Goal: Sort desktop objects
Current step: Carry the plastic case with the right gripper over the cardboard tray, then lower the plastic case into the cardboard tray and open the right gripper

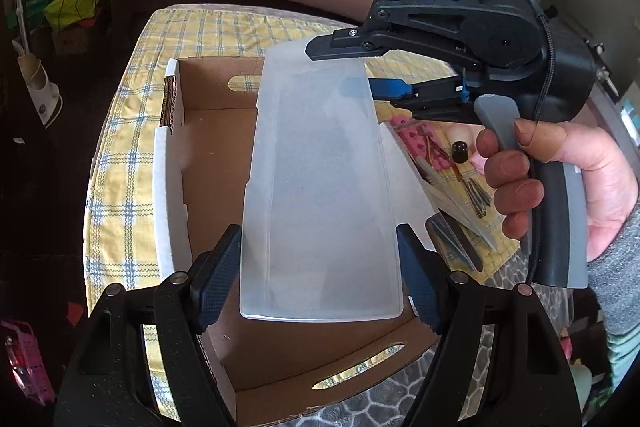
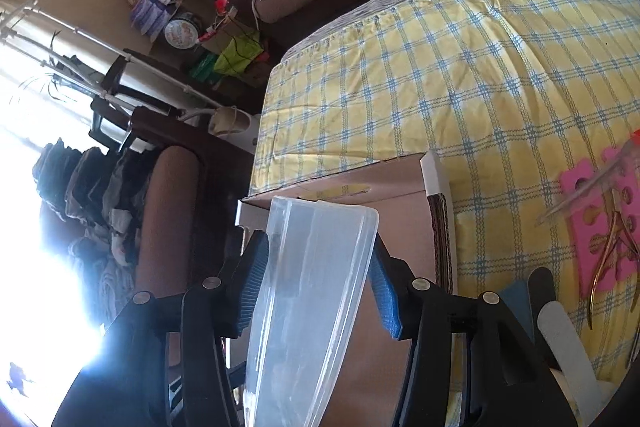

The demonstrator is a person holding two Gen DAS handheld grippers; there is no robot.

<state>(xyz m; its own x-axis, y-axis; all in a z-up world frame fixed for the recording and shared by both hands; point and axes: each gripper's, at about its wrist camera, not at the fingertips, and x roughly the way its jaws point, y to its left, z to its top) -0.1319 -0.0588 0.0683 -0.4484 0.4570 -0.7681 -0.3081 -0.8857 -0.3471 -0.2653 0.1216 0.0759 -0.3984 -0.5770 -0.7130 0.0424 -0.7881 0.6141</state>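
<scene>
translucent plastic tray [image 1: 320, 187] hangs over the open cardboard box [image 1: 208, 155] on the yellow checked tablecloth [image 1: 120, 131], held at both ends. left gripper [image 1: 320, 279] has its pads against the tray's near long edges and grips it; right gripper [image 2: 316, 291] has the tray's far end between its pads, contact unclear. pink toe separator [image 2: 600, 227], cuticle nippers [image 2: 612, 247] and nail files [image 2: 560, 331] lie right of the box.

The white letters "DAS" stand on the upper housing of the black right gripper [image 1: 352, 67], at 1 o'clock in the left wrist view. Other print, on papers and a round tin, is too small to read.
</scene>
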